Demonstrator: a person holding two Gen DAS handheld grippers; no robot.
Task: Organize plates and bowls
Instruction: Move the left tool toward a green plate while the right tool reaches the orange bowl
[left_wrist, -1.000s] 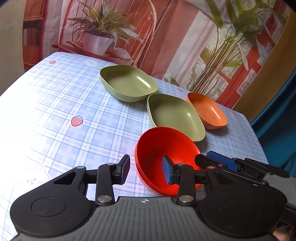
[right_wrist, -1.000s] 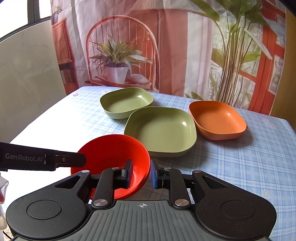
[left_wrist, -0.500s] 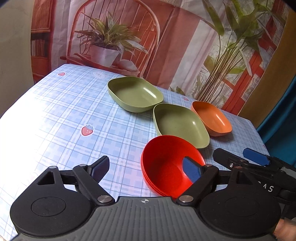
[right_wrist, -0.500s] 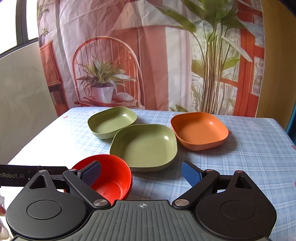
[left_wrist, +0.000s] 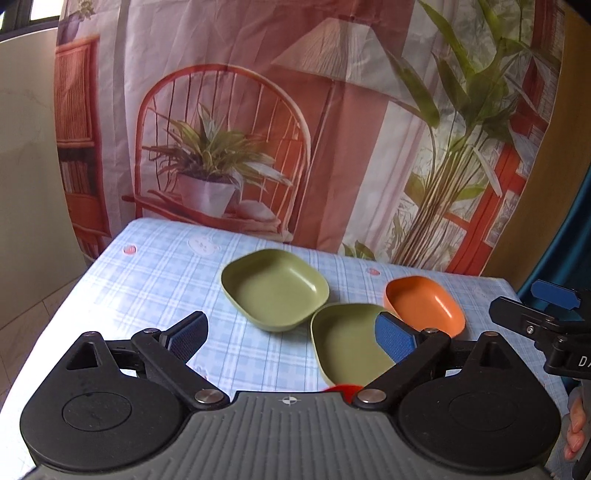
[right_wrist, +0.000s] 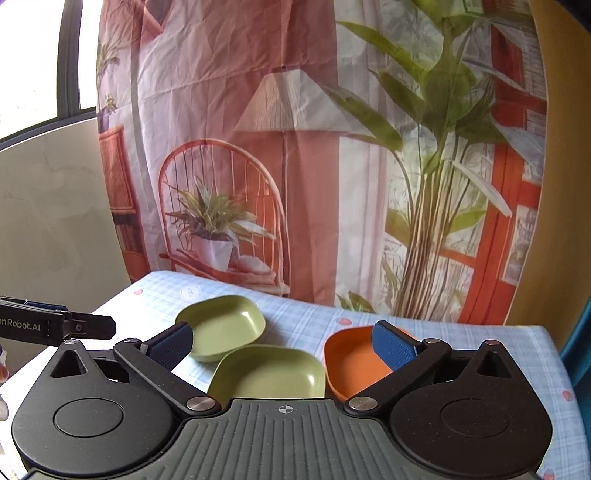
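Observation:
Two green square dishes stand on the checked tablecloth: a far one (left_wrist: 275, 288) (right_wrist: 223, 328) and a near one (left_wrist: 349, 341) (right_wrist: 269, 373). An orange bowl (left_wrist: 424, 304) (right_wrist: 351, 360) stands to their right. The red bowls show only as a sliver (left_wrist: 341, 388) at the left gripper's base. My left gripper (left_wrist: 291, 336) is open and empty, raised above the table. My right gripper (right_wrist: 282, 345) is open and empty, also raised. Each gripper shows at the edge of the other's view (left_wrist: 546, 306) (right_wrist: 55, 325).
The table (left_wrist: 155, 273) has its left edge near a pale wall and its far edge against a printed curtain backdrop (left_wrist: 295, 129). A teal cloth (left_wrist: 576, 240) hangs at the right.
Both grippers opened wide, let go of the red bowl and lifted up and back. The red bowl has dropped almost out of both views.

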